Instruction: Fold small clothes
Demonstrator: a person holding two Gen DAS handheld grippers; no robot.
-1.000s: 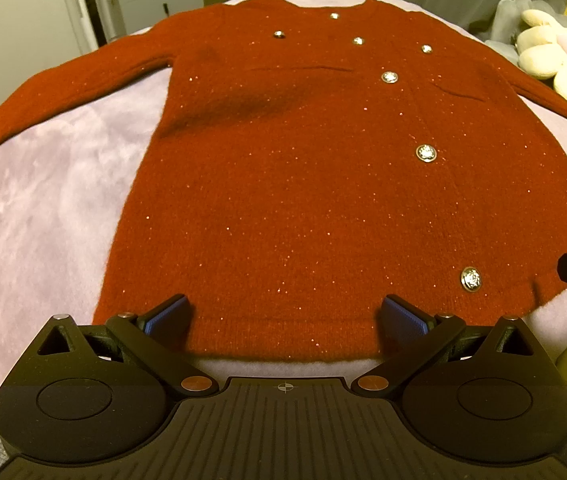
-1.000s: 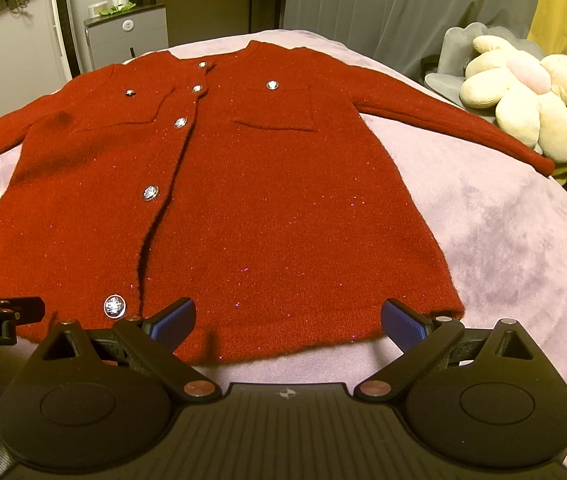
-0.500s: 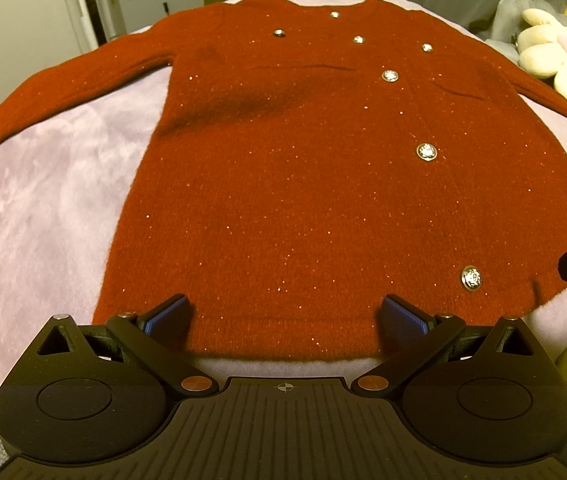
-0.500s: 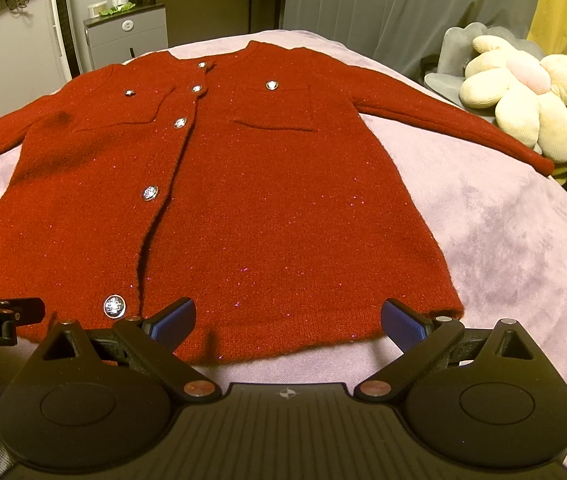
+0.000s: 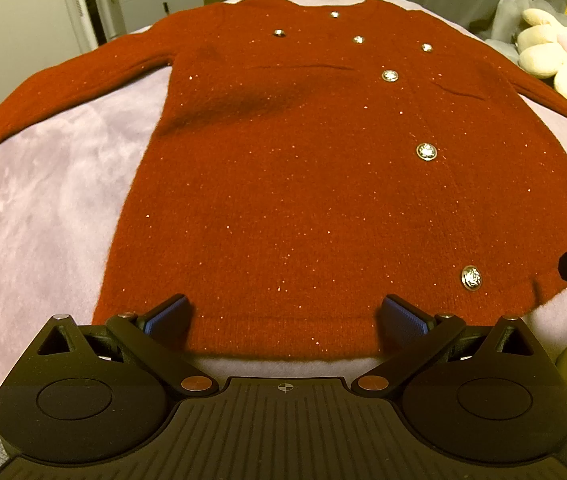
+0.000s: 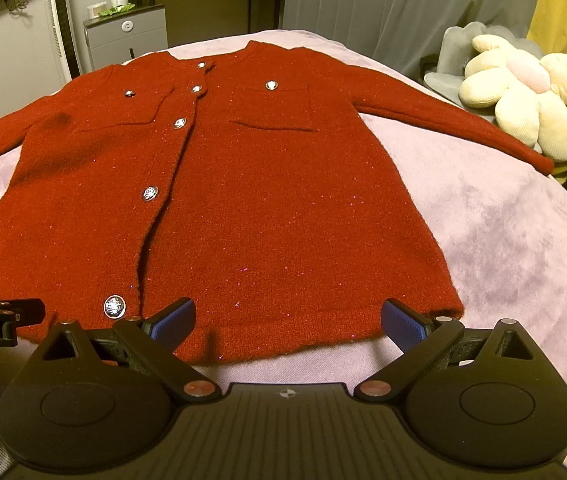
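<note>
A small red cardigan (image 5: 307, 184) with silver buttons lies flat and face up on the pink blanket (image 5: 43, 208), sleeves spread to both sides. It also shows in the right wrist view (image 6: 283, 200). My left gripper (image 5: 285, 316) is open and empty, its blue-padded fingers just over the hem's left half. My right gripper (image 6: 288, 320) is open and empty over the hem's right half. Part of each gripper shows at the edge of the other's view.
A cream flower-shaped plush (image 6: 523, 96) and a grey plush (image 6: 455, 60) lie at the right edge of the bed. A grey cabinet (image 6: 127, 40) and curtains (image 6: 383, 4) stand behind. Pink blanket (image 6: 515, 248) surrounds the cardigan.
</note>
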